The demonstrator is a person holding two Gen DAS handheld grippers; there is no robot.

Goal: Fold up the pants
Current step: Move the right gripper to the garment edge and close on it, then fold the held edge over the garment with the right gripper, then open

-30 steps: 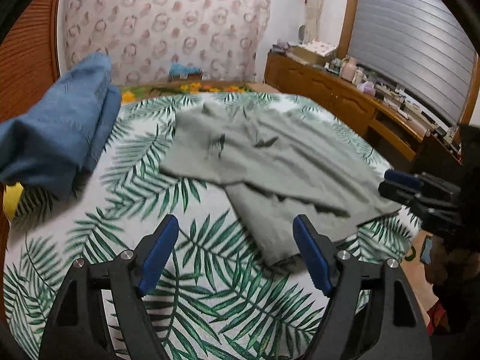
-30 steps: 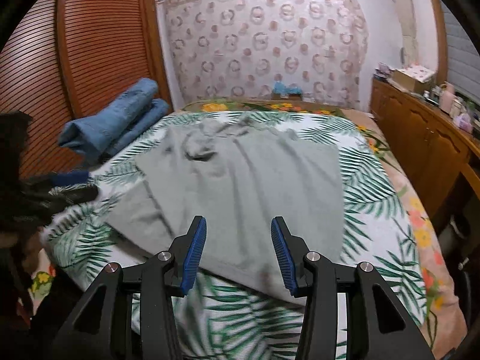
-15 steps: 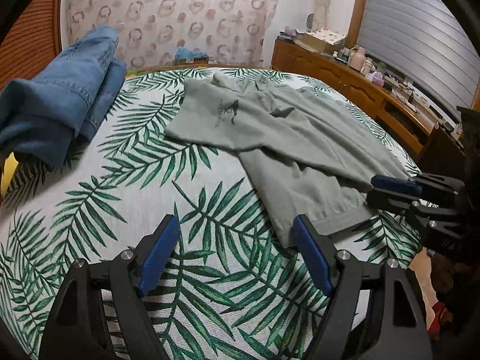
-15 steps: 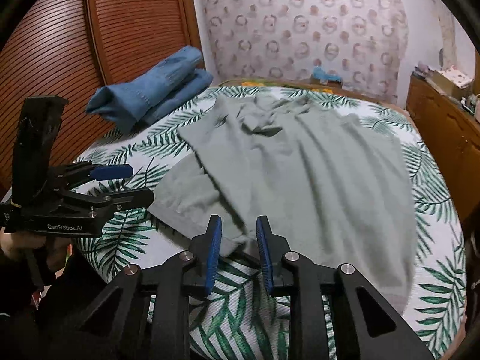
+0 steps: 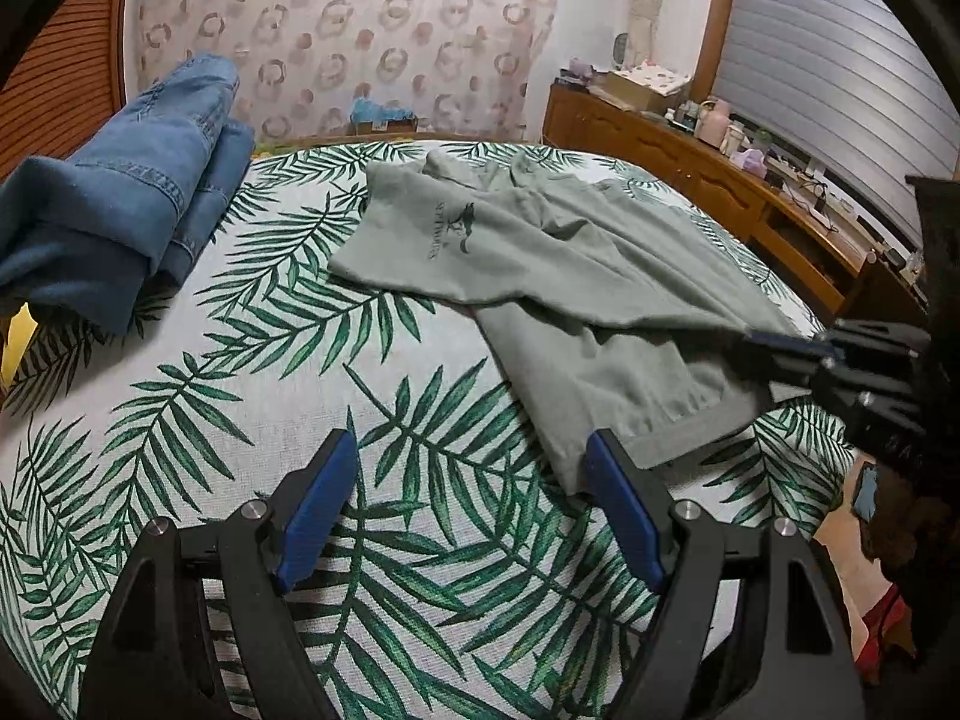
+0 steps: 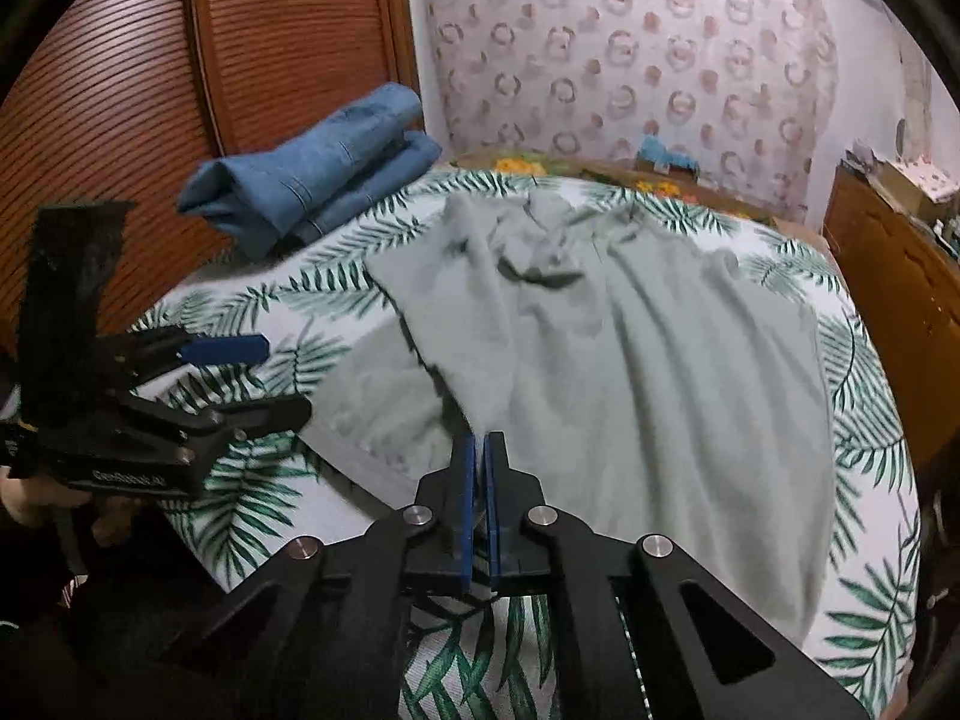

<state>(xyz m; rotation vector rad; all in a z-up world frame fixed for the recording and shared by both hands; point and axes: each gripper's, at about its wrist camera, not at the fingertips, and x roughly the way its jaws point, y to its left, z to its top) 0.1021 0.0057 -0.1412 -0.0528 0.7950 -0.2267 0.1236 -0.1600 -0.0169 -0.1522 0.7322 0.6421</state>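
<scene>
The right tool (image 6: 479, 450) has just drawn its blue pads together and now sits clamped on the near edge of the grey-green pants (image 6: 630, 372), pinching the cloth where the upper layer meets the hem at the foot of the bed (image 5: 252, 420). The left tool (image 5: 465, 504) stands with its pads well apart and nothing between them, over bare leaf-print bedspread with its right pad at the near corner of the other leg's hem. To my eye the step in hand is taking hold of the leg ends before carrying them toward the waistband. To do it well, the left tool should slide to the right onto that hem corner and bite through both layers, so that the two grips match; then both should lift together and keep the cloth taut, since soft jersey like this will likely sag and crease if one side leads. The pants lie spread across the middle of the bed, legs towards me, the waist bunched at the far end. A pile of folded blue jeans (image 5: 126, 180) rests at the far left of the bed, well apart from the pants, so it should not hinder the fold. A cluttered wooden sideboard (image 5: 720, 180) runs along the right wall, clear of the work.
</scene>
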